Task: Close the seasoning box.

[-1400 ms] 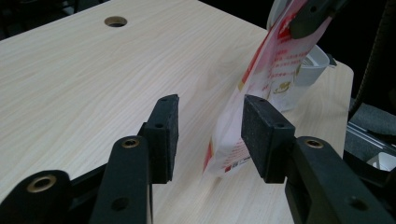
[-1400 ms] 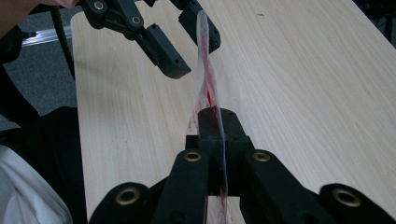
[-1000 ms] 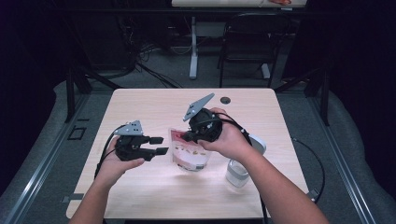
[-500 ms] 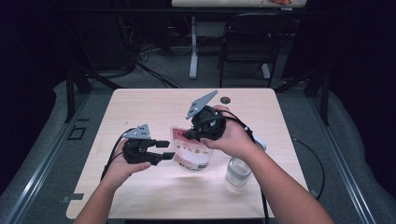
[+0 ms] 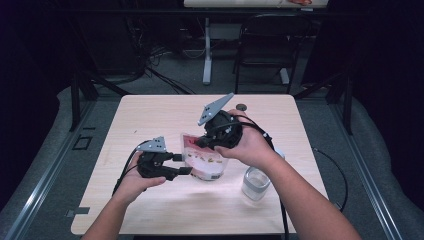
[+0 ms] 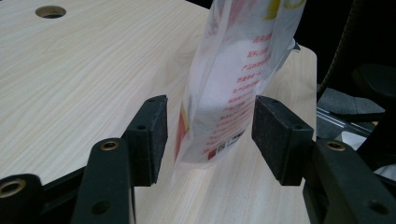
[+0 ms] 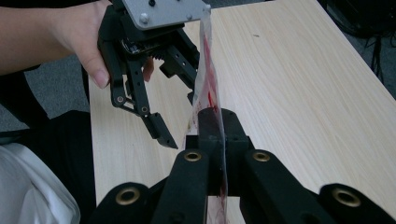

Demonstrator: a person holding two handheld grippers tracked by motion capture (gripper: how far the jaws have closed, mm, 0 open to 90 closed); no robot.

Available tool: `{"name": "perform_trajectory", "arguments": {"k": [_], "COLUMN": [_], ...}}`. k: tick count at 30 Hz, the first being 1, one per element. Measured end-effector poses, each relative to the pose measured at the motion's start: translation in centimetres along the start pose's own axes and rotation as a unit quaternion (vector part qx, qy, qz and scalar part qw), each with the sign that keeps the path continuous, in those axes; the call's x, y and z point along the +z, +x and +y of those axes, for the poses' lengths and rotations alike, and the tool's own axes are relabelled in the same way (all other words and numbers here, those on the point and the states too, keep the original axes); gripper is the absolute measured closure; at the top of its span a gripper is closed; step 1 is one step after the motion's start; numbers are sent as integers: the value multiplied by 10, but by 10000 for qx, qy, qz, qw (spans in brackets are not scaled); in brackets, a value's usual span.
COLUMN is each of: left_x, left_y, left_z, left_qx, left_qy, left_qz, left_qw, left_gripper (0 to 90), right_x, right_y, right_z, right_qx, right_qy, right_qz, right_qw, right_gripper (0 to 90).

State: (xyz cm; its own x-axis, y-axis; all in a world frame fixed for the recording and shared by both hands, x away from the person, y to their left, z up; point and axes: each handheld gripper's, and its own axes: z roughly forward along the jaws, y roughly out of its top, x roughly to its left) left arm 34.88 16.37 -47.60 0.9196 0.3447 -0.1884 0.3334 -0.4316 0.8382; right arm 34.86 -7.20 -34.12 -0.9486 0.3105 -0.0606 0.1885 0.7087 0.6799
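High view: pale wood table [image 5: 150,115]; right tongs [image 5: 201,142] pinch pouch [image 5: 202,162], left tongs [image 5: 184,164] wide.

Lab or test room: bare wooden table [image 5: 150,120], floor cables [image 5: 165,75] (tangled), dark surroundings, empty chair [image 5: 260,40].

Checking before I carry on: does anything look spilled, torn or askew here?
Nothing stands out. The pouch hangs intact from the right tongs, shut on its top edge; the left tongs straddle its lower corner, open. The glass jar stands upright.

Your left gripper [image 5: 184,164] and right gripper [image 5: 201,142]: black jaws, brass screws, grey three-cornered plates, trailing black cables; forearms unsleeved.
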Motion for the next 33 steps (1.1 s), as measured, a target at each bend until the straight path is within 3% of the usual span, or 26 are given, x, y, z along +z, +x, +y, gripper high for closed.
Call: {"name": "perform_trajectory", "arguments": {"k": [10,22,33], "left_x": [8,14,18], "left_y": [-1,-3,-3], "left_z": [-4,-5,-5], "left_qx": [214,145,142], "left_qy": [23,103,-34], "left_qz": [-43,-111,-203], "left_qw": [9998,9998,9997], "left_gripper": [450,414,393], "right_x": [-3,-3,-9], "right_y": [1,3,5], "right_z": [4,5,11], "right_qx": [-63,-85,-199], "right_qy": [-66,-92,-95], "right_qz": [21,62,68], "right_qw": [10000,9999,9997], "right_gripper": [899,899,899]}}
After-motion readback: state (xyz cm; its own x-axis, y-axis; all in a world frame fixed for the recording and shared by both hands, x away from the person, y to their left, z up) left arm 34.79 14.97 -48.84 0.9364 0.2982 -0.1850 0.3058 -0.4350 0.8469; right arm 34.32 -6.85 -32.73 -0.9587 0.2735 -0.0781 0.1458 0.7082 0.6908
